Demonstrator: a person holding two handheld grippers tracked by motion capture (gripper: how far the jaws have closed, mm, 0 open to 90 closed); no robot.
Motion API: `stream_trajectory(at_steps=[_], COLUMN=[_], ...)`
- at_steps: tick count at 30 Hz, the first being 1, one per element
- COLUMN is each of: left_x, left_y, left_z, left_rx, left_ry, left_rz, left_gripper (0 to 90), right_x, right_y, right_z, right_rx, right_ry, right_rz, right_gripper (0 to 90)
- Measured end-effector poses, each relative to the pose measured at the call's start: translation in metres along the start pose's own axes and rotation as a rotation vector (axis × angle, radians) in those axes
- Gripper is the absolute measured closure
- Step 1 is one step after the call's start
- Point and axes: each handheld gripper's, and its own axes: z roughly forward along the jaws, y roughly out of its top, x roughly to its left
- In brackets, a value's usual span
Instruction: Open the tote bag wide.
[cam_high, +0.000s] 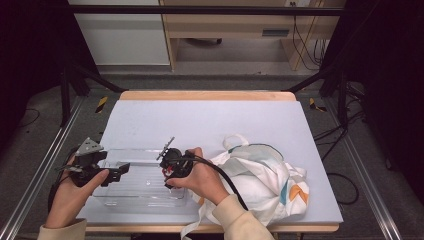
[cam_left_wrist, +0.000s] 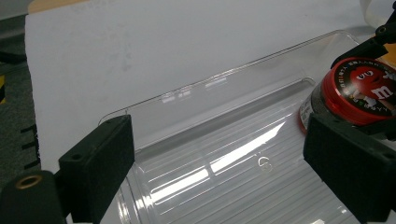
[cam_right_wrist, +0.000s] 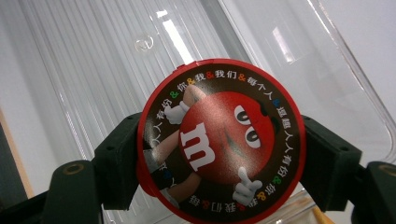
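A small round can with a red M&M's lid (cam_right_wrist: 219, 140) sits between the two black jaws of my right gripper (cam_right_wrist: 222, 163), which is shut on its sides. In the high view that right gripper (cam_high: 169, 170) holds the can (cam_high: 170, 173) over the right end of a clear ribbed plastic tray (cam_high: 145, 150). My left gripper (cam_high: 120, 172) hovers at the tray's left end, open. In the left gripper view its jaws stand wide apart over the tray (cam_left_wrist: 210, 84) with nothing gripped, and the can (cam_left_wrist: 364, 88) shows at the right edge.
A white cloth bag (cam_high: 260, 175) with teal and orange patches lies crumpled at the front right, touching the right forearm. The tray rests on a pale mat (cam_high: 200, 120) over a wooden table (cam_high: 205, 95). Metal frame rails run along both sides.
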Motion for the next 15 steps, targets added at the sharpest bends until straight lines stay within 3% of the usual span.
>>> stream_trajectory(at_steps=[15], left_x=[-0.0001], left_y=[-0.0006], left_z=[0.0014], left_rx=[0.003], left_ry=[-0.004], left_rz=[0.0], left_gripper=[8.9], right_x=[0.0001], right_y=[0.0005], right_z=[0.0012], right_rx=[0.01], right_ry=[0.006], right_rz=[-0.009], right_gripper=[25.4])
